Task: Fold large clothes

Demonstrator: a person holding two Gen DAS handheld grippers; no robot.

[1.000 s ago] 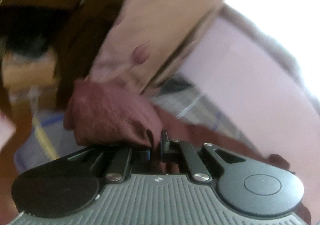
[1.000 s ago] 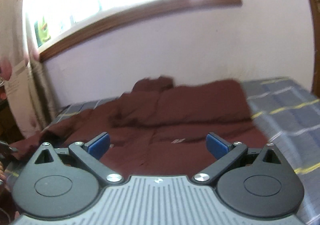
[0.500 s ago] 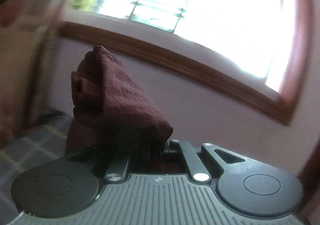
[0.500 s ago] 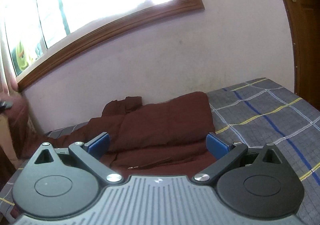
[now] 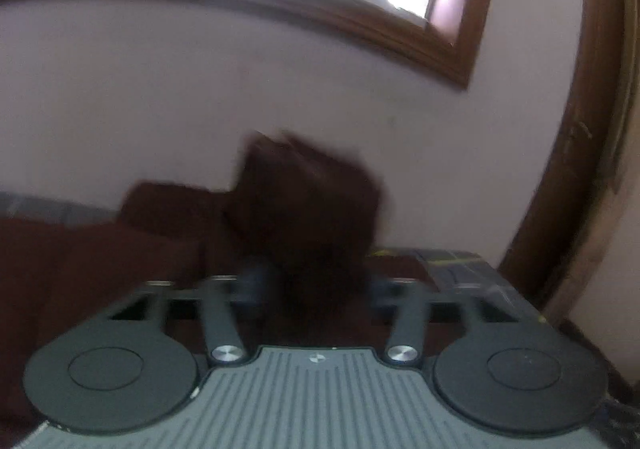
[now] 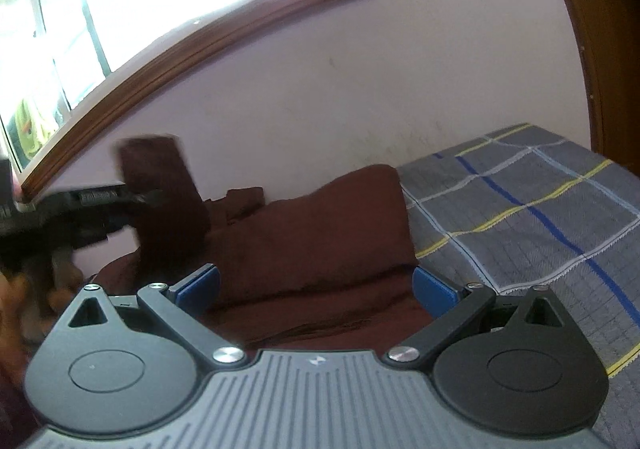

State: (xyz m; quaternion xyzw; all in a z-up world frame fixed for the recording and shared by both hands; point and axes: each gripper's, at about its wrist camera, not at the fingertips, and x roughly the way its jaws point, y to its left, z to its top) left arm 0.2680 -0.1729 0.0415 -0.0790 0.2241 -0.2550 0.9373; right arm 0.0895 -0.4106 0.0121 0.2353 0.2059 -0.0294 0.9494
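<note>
A large dark maroon fabric garment (image 6: 312,237) lies rumpled on a bed covered with a grey plaid sheet with blue, yellow and white lines (image 6: 532,209). Most of the garment is spread against the pale wall (image 6: 320,89) at the far side of the bed, its body bunched into a thick fold whose right edge ends where the bare sheet begins.

One end of the garment (image 5: 308,205) is lifted off the rest and stands up as a blurred bundle between the fingers of the left gripper (image 5: 316,285). In the left wrist view the finger arms are spread apart, with the cloth filling the gap between the two blurred pads; motion blur hides whether either pad presses the cloth, so I cannot tell if this gripper is clamping it or has let go. The right wrist view shows the same gripper (image 6: 120,205) from the side, at the garment's left end, with the raised cloth (image 6: 160,185) draped over its tip.

The right gripper (image 6: 316,285) hovers over the near part of the garment, its blue-padded fingers (image 6: 200,285) spread wide with nothing between them.

Above the garment, on the wall, runs a brown wooden window frame (image 6: 208,45) around bright glass. A dark wooden door frame (image 5: 576,169) stands to the right of the bed.
</note>
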